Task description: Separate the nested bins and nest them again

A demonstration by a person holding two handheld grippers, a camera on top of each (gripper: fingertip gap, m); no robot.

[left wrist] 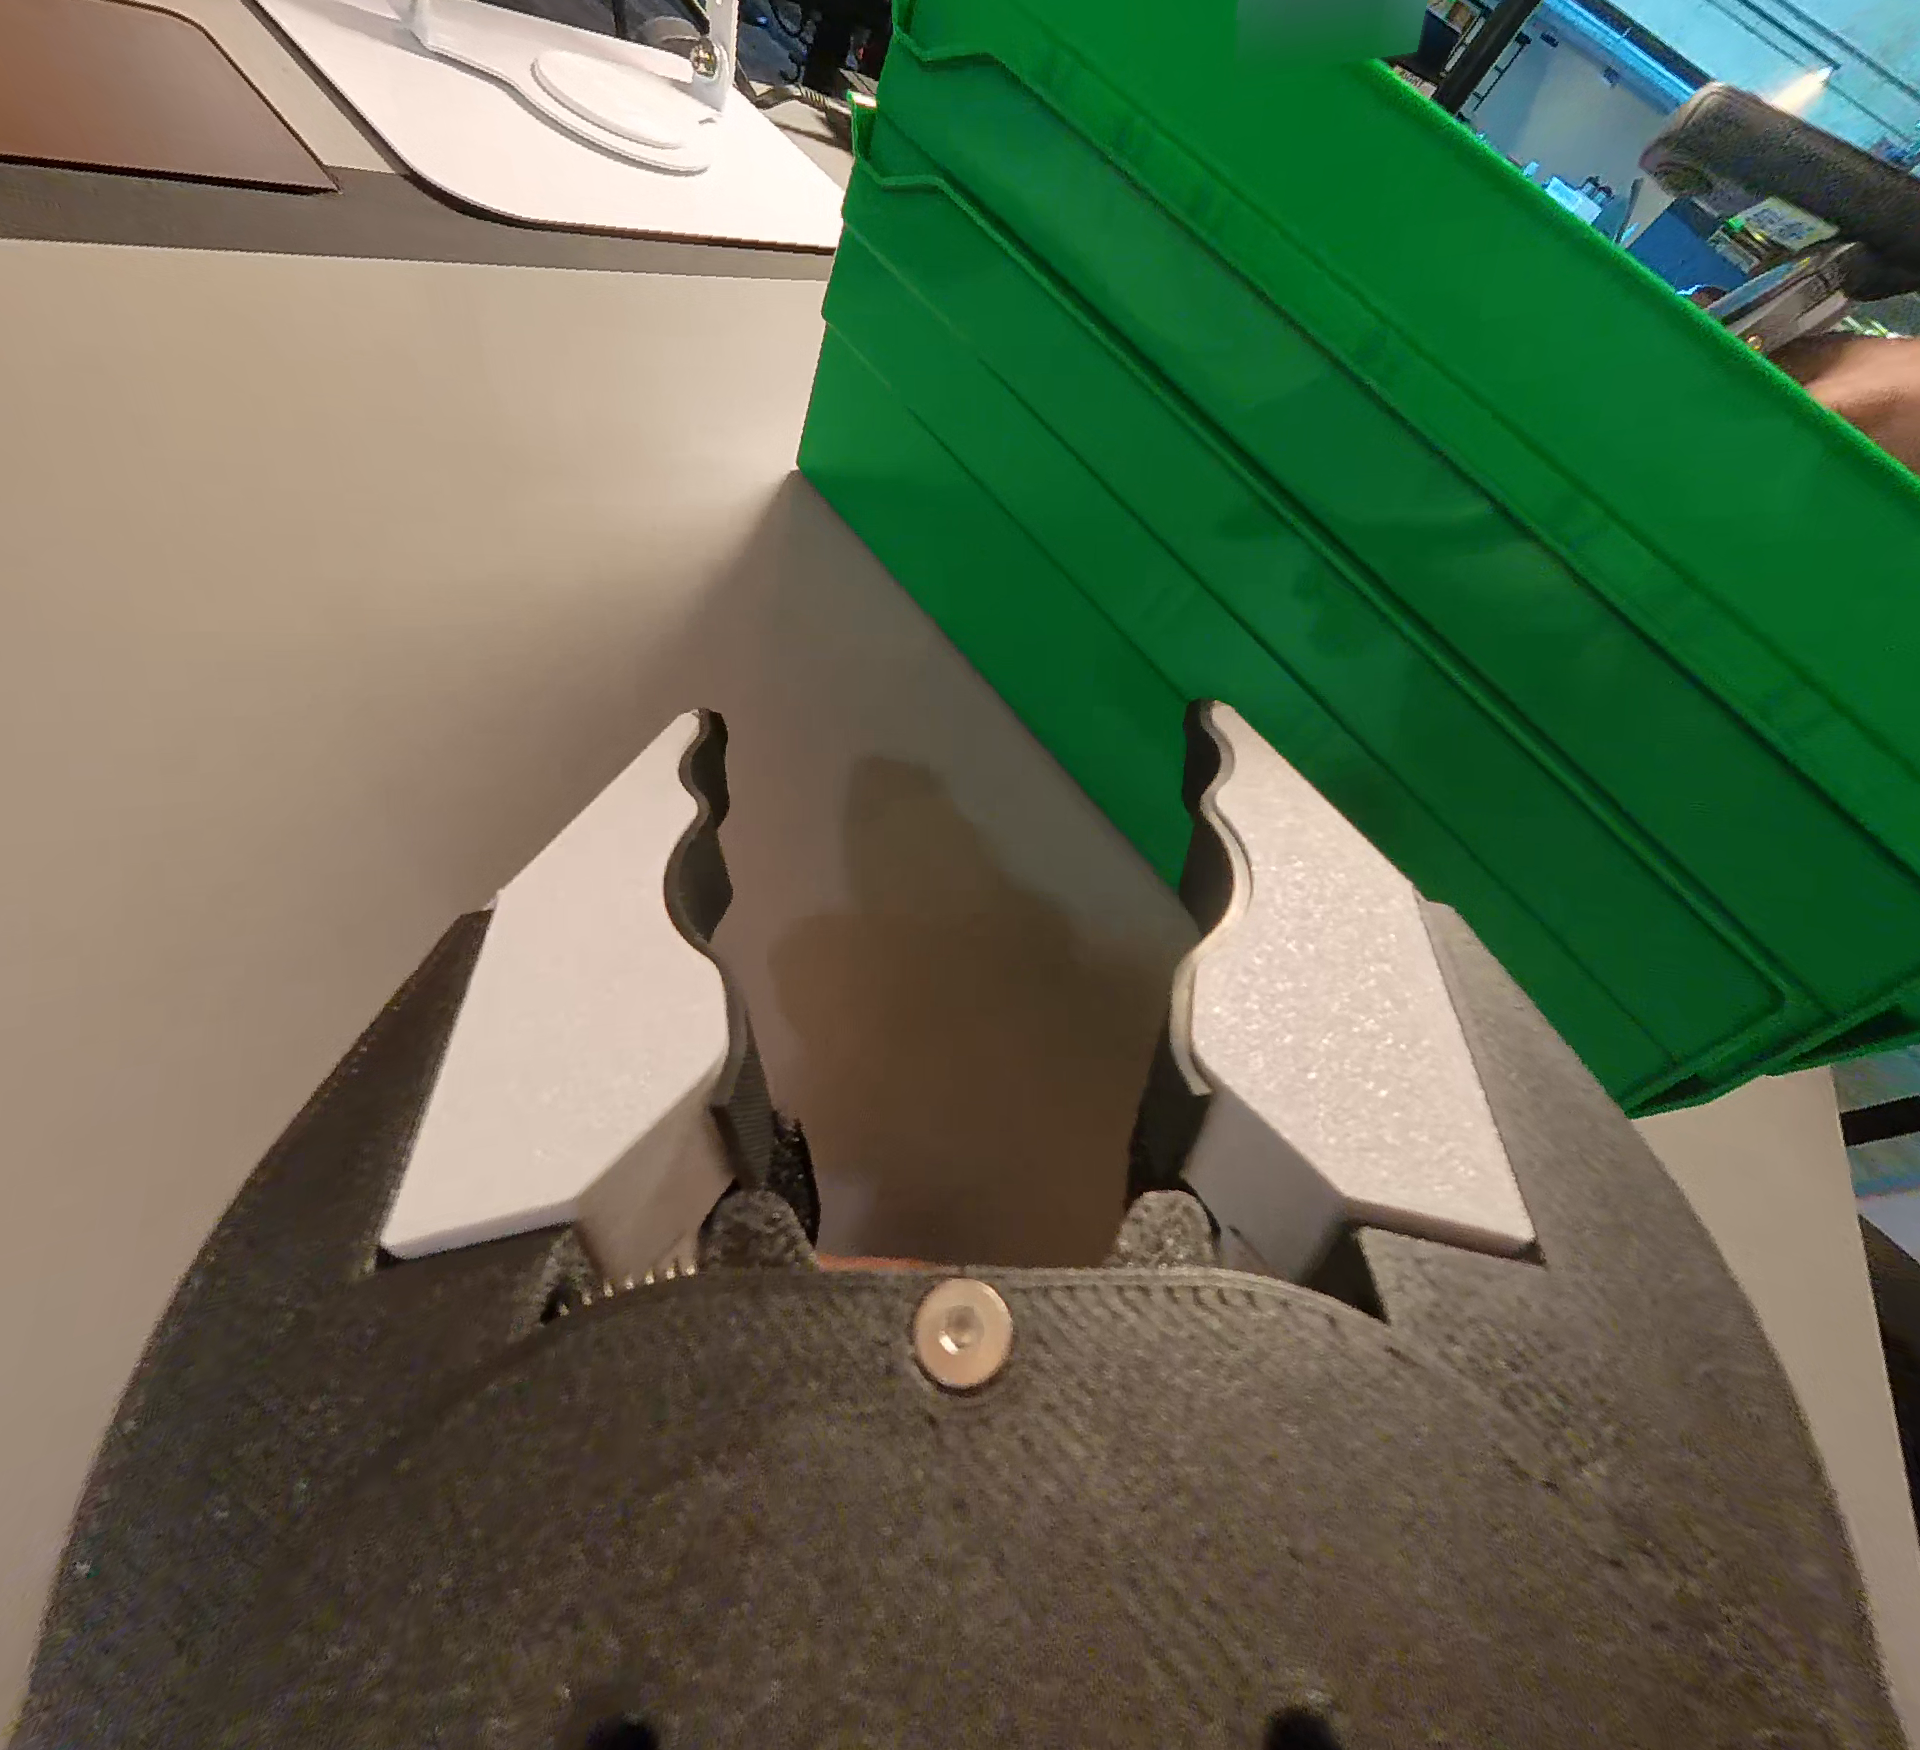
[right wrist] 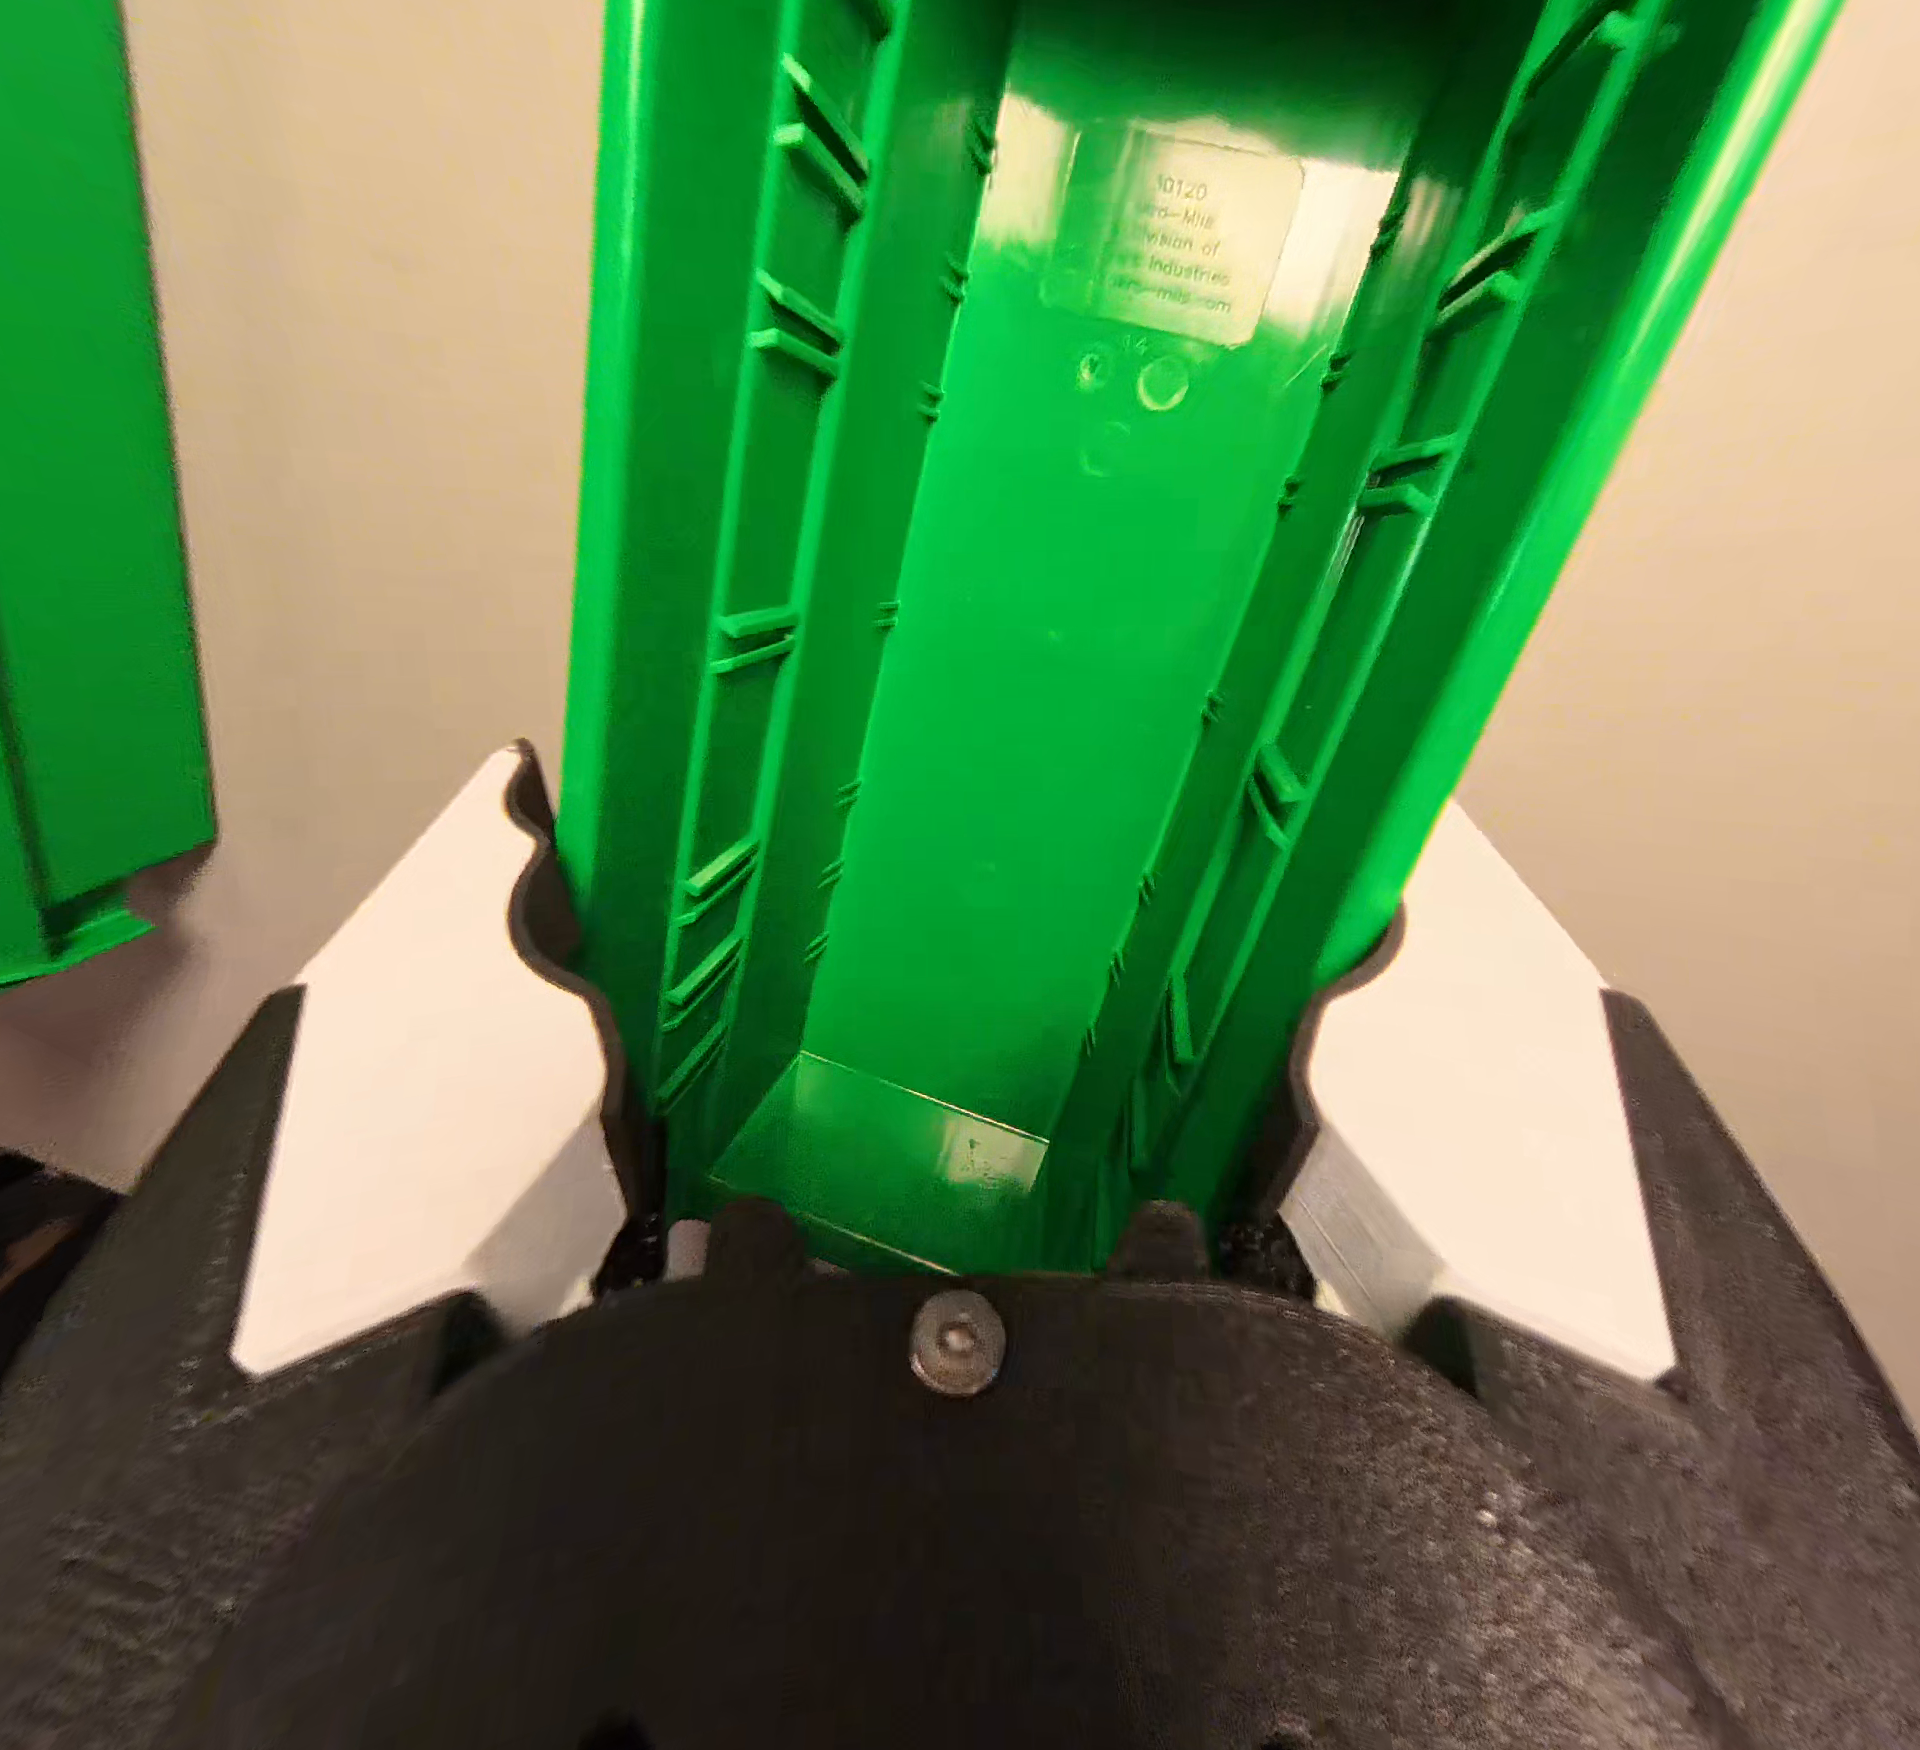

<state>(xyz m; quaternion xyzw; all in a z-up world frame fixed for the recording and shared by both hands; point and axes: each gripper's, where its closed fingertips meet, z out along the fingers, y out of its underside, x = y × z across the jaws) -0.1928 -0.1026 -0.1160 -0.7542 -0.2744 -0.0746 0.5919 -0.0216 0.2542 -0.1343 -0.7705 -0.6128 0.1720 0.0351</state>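
Several nested green bins [left wrist: 1091, 474] stand on the grey table [left wrist: 364, 505], right of centre in the left wrist view. The topmost bin [left wrist: 1455, 246] is tilted up out of the stack. My left gripper [left wrist: 956, 713] is open and empty just above the table, its right fingertip [left wrist: 1210, 734] close to the lowest bin's side. In the right wrist view my right gripper [right wrist: 977, 817] is shut on a green bin [right wrist: 1039, 661], whose ribbed underside and label face the camera. Both pads press on its long sides. More green bins [right wrist: 83, 453] show at the left edge.
A white stand with a flat base [left wrist: 499, 90] and a dark mat [left wrist: 135, 90] lie at the table's far left. The right gripper's black body [left wrist: 1787, 183] and a hand [left wrist: 1870, 412] show at the right edge. The table's edge [left wrist: 1839, 1108] is near the stack.
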